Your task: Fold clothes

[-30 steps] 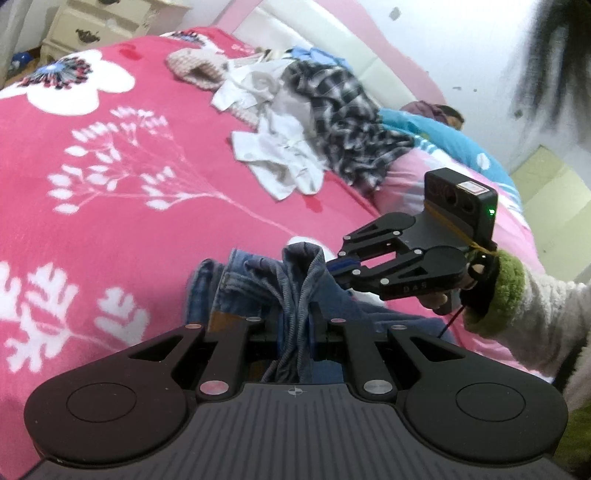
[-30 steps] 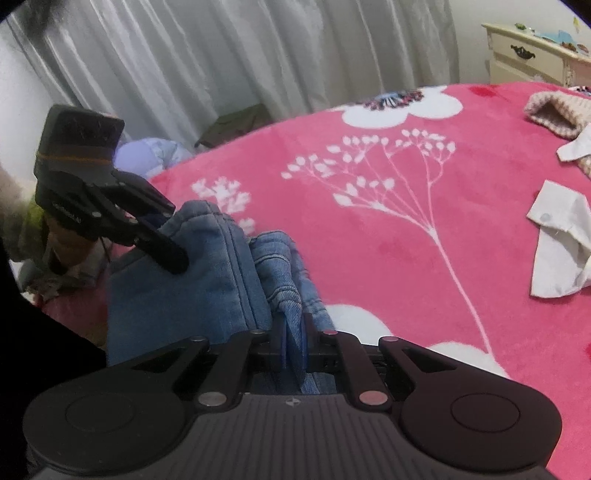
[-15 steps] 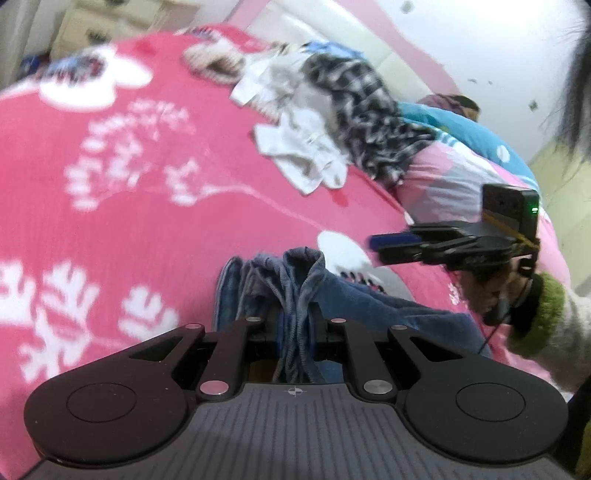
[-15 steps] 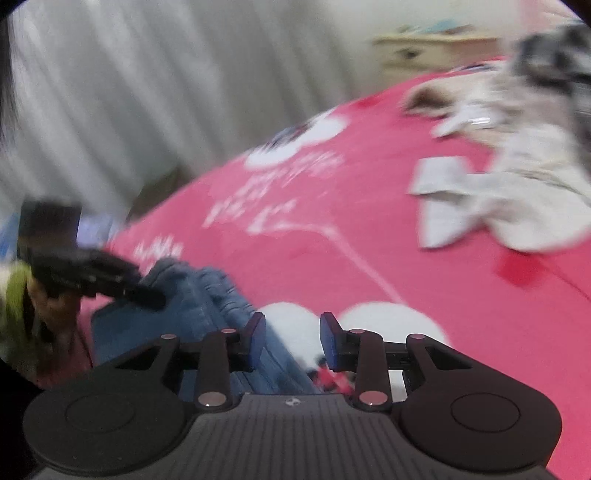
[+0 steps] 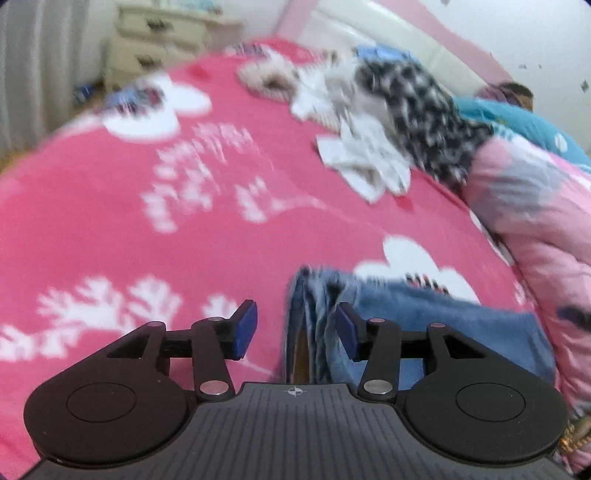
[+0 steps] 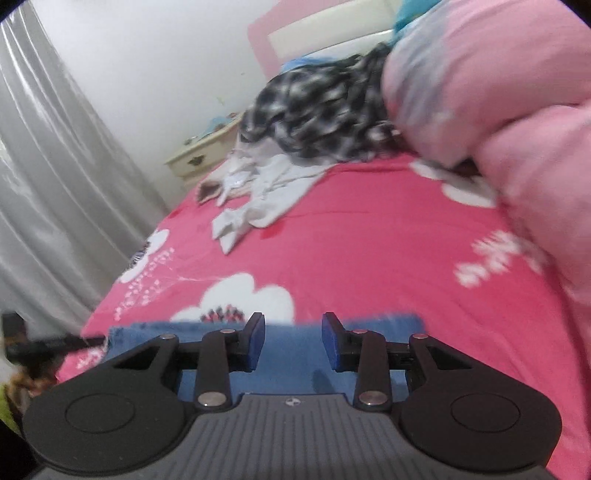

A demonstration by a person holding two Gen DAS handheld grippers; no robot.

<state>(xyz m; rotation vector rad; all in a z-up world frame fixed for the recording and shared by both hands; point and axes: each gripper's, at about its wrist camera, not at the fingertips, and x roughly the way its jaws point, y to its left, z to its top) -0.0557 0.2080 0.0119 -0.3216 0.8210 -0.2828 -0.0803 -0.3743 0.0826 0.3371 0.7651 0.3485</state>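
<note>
Now folded jeans (image 5: 399,317) between opening left tongs (image 5: 295,328), right tongs (image 6: 293,341) above

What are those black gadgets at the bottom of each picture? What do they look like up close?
They are two matching hand-held grippers. The left gripper and the right gripper each have a ribbed grey body with a small crosshair mark, two round black discs at the sides, black linkage arms with silver rivets, and two fingers faced with blue pads. No cables show.

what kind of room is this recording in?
Most likely a home bedroom: a bed under a pink floral blanket, a padded headboard, a cream nightstand, and unfolded clothes heaped near the pillows.
</note>
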